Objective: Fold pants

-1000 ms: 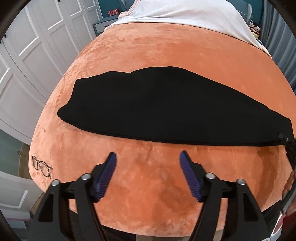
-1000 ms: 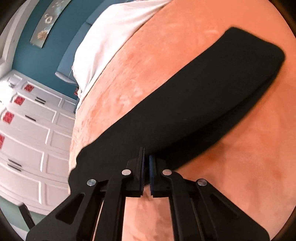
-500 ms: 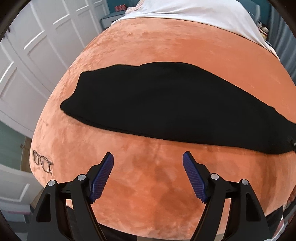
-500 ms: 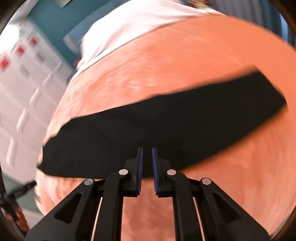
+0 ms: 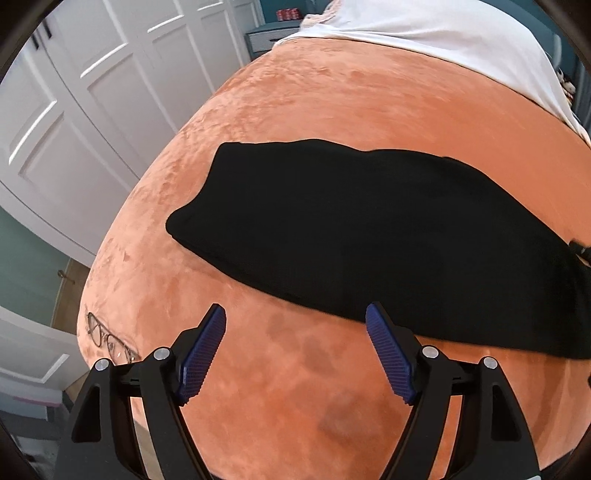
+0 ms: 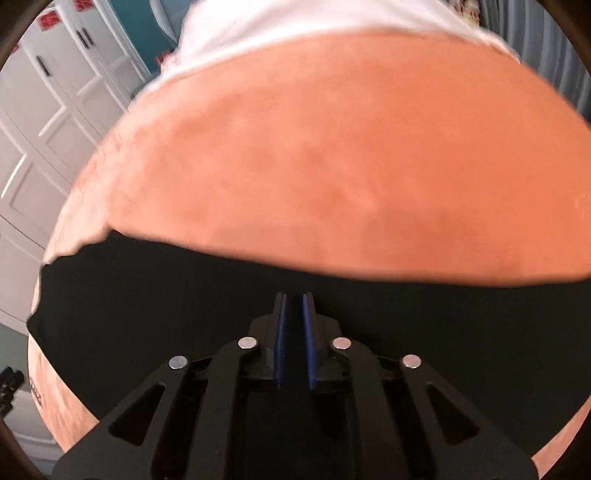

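Black pants lie flat as one long folded strip across the orange plush blanket. My left gripper is open, its blue pads wide apart over bare blanket just in front of the strip's near edge, the right pad at that edge. Nothing is between them. In the right wrist view the pants fill the lower part of the blurred picture. My right gripper hangs over them, shut to a thin slit, with no cloth visibly pinched.
A pair of glasses lies on the blanket near its left edge. A white sheet covers the far end of the bed. White wardrobe doors stand close along the left side.
My left gripper has drifted toward the pants' near edge, which now reaches its right pad. My right gripper has rolled and swung along the strip, so the pants now lie straight across under it.
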